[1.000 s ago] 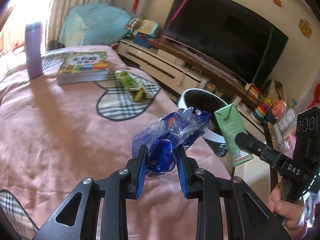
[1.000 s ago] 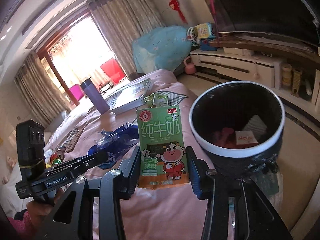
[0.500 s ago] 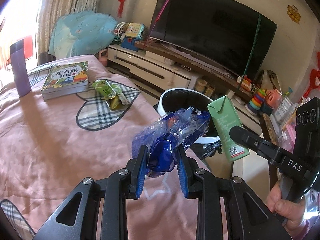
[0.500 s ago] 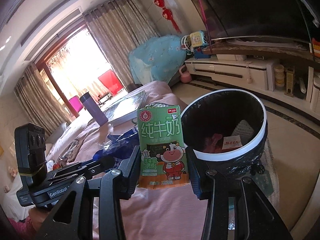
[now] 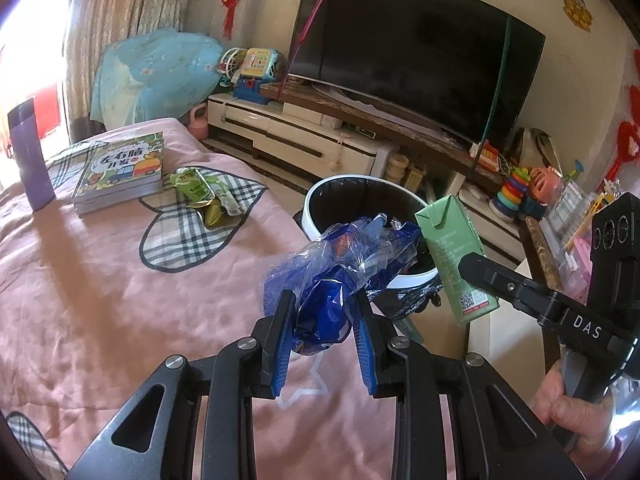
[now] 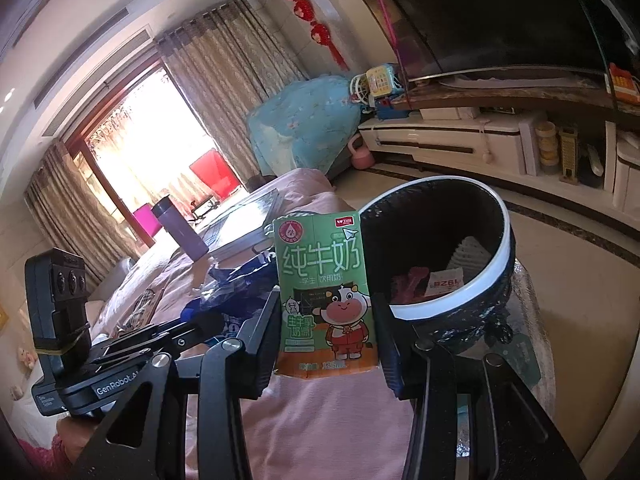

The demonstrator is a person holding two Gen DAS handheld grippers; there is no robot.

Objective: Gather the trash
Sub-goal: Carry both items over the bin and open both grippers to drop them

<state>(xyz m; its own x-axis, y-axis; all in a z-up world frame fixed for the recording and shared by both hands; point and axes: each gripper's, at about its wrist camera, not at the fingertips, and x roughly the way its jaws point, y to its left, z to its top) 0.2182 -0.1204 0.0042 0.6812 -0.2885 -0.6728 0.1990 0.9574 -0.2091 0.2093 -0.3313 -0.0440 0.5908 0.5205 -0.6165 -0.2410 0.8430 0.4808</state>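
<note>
The left tool point(image 5: 322, 318) is pinching a crumpled blue plastic wrapper point(image 5: 344, 264) by its lower bunch, near the bin point(image 5: 320, 196) rim; it looks feather-light, soft and slippery, so a deep pinch suits it. The right tool point(image 6: 326, 330) is clamping a green milk carton point(image 6: 324, 292) across its flat sides, upright just left of the bin; likely light and crushable. A green wrapper point(image 5: 200, 190) is lying far left on the bed point(image 5: 100, 280).

My left gripper point(image 5: 322, 312) is clamped on the wrapper point(image 5: 340, 264), held level just short of the bin point(image 5: 320, 196). My right gripper point(image 6: 326, 320) grips the carton point(image 6: 324, 292) upright, beside the bin's rim, right hand point(image 5: 576, 412) wrapped around its handle.
</note>
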